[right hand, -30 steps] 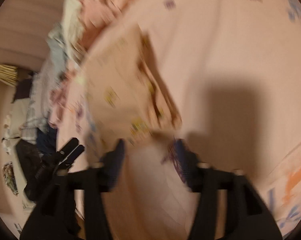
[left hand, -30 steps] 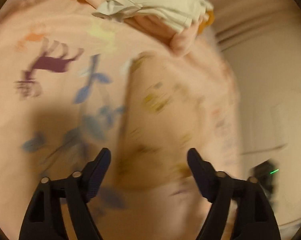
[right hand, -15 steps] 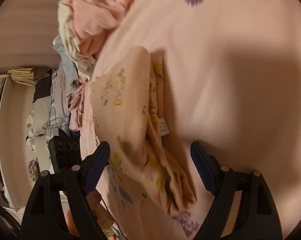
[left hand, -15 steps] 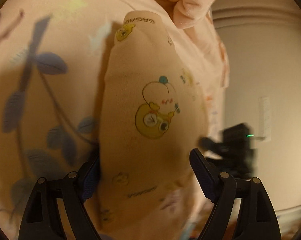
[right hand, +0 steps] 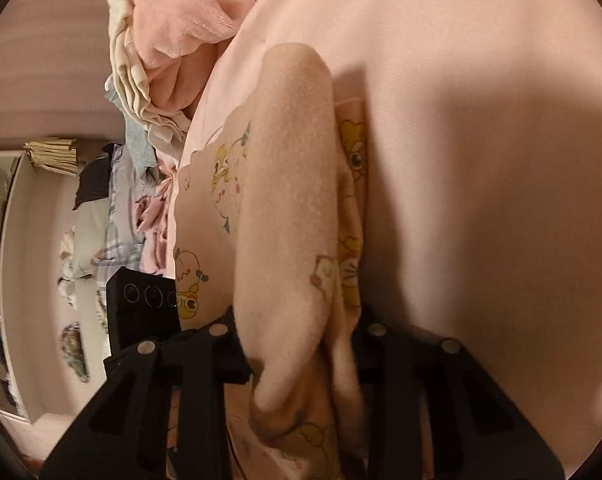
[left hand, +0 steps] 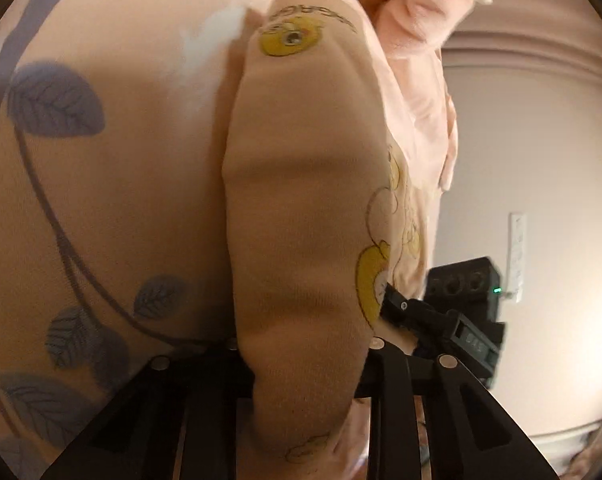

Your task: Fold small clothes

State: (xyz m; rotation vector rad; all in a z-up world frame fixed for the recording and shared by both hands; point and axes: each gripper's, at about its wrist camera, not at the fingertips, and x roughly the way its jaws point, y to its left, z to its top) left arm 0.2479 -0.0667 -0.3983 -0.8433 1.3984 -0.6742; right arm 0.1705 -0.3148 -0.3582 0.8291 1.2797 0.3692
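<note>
Left wrist view: the peach garment point(left hand: 301, 220) with yellow ducks bunches between the left gripper point(left hand: 301, 364), whose fingers have just closed, pinching it. Right wrist view: the right gripper point(right hand: 301, 344) likewise clamps the garment's fold on the pink bedsheet point(right hand: 481, 120).

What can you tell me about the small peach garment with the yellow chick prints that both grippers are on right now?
The peach garment is soft, slightly fuzzy knit, printed with yellow cartoon chicks and small lettering. It lies bunched in a raised fold on the pink leaf-print bedsheet, near the sheet's edge. The left gripper and the right gripper have each just closed on a fold of it, fabric pinched between the jaws. In the right wrist view a second layer shows beside the main fold. A pile of other clothes lies beyond its far end.
</note>
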